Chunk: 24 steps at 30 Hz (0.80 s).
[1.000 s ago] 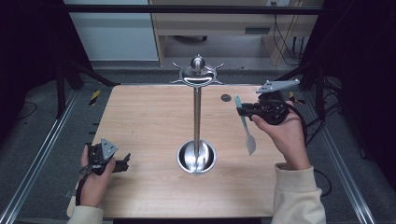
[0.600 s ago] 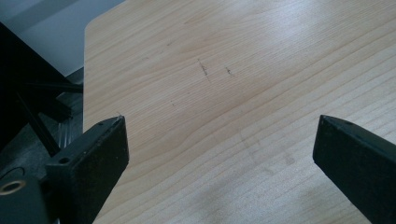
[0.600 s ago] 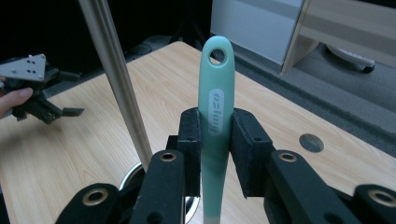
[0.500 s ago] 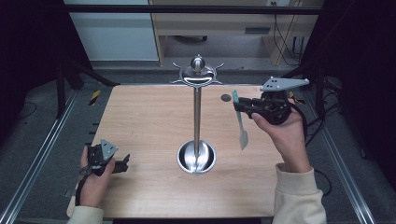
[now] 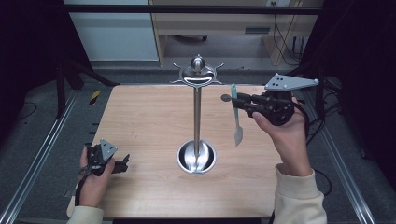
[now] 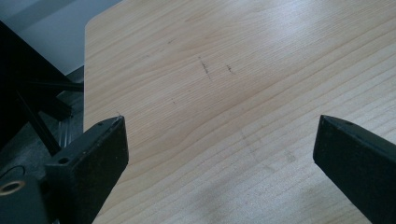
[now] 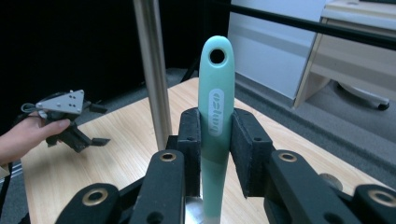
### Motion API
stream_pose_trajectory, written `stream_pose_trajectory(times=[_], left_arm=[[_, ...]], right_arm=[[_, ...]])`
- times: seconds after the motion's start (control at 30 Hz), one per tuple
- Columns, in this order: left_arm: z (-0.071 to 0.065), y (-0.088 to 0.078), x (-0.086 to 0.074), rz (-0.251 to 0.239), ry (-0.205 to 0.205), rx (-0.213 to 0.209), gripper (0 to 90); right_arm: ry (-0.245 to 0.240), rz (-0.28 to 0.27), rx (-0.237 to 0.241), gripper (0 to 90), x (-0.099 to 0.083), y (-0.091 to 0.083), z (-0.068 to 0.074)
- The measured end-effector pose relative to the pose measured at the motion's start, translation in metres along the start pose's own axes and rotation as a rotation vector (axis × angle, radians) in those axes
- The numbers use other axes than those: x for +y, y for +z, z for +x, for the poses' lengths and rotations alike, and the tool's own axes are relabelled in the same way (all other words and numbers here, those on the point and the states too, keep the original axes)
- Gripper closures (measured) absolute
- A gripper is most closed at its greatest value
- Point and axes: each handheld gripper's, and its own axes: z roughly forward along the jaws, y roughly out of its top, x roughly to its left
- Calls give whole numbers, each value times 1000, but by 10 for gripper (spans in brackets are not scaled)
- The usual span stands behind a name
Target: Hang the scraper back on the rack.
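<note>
A steel utensil stand (image 5: 197, 116) rises from a round base in the middle of the wooden table, with hooks around its top; its pole (image 7: 152, 70) also stands in the right gripper view. My right gripper (image 5: 238, 103) is shut on a utensil (image 5: 236, 119) with a teal handle (image 7: 215, 116) and a pale blade that hangs down. The handle points up, its hanging hole at the top, and it is held in the air to the right of the stand's pole. My left gripper (image 5: 122, 164) rests low at the table's front left corner, open (image 6: 219, 154) over bare wood.
A small dark round object (image 5: 226, 98) lies on the table behind the held utensil. The wooden table (image 5: 140, 121) has metal frame rails along both sides. A desk and cables stand beyond the far edge.
My right gripper has lifted the utensil and carried it left, toward the stand's top. The left gripper has stayed where it was.
</note>
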Motion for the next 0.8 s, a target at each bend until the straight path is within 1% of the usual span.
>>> stream_pose_trajectory(times=[0.1,0.13,0.23,0.33,0.37,0.43,0.53,0.8], left_arm=[[0,0,0,1,2,1,31],[0,0,0,1,5,2,31],[0,0,1,2,10,4,31],[0,0,1,1,10,4,30],[0,0,1,1,10,4,31],[0,0,1,2,10,4,30],[0,0,1,1,11,5,30],[0,-1,1,1,12,6,31]], right_arm=[[-6,-6,2,744,1,-2,2],[-7,-18,11,744,3,-3,5],[-14,-31,13,744,6,-4,8],[-17,-35,15,743,6,-5,10],[-12,-46,30,743,7,-7,11],[-13,-52,35,743,7,-7,11],[-24,-58,38,743,9,-8,14],[-32,-83,54,743,12,-9,18]])
